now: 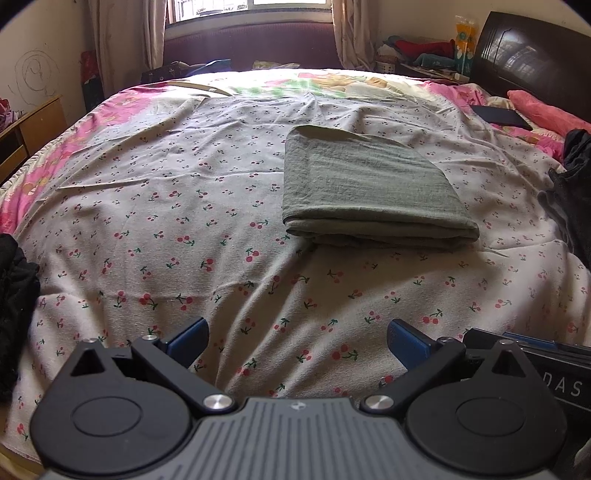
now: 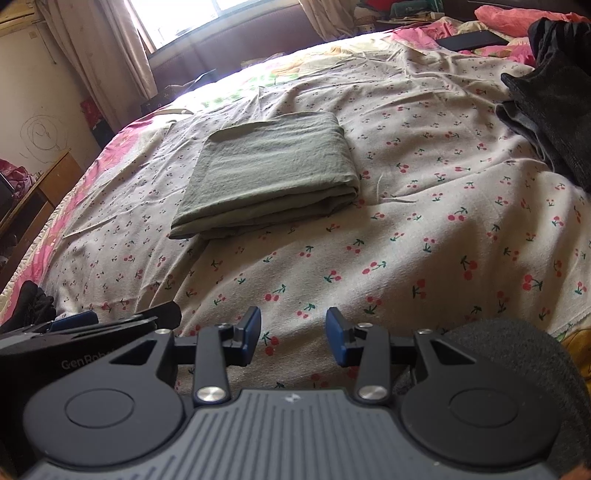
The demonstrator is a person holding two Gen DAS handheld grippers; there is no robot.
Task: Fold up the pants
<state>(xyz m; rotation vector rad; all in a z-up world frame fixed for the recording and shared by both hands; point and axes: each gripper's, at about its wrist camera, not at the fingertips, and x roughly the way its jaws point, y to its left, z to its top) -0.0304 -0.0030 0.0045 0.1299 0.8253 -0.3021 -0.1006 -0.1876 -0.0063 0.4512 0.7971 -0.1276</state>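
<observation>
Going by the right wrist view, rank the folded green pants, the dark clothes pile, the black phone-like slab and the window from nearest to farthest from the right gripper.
From the right gripper:
1. Folded green pants, ahead and slightly left on the cherry-print sheet.
2. Dark clothes pile, right edge.
3. Black slab, far right near the pink pillow.
4. Window, beyond the bed, upper left.

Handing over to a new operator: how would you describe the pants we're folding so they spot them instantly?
Start at the bed with its cherry-print sheet. In the middle lie the olive-green pants, folded into a flat rectangle. The clothes heaped at the right edge are dark and unfolded.
</observation>
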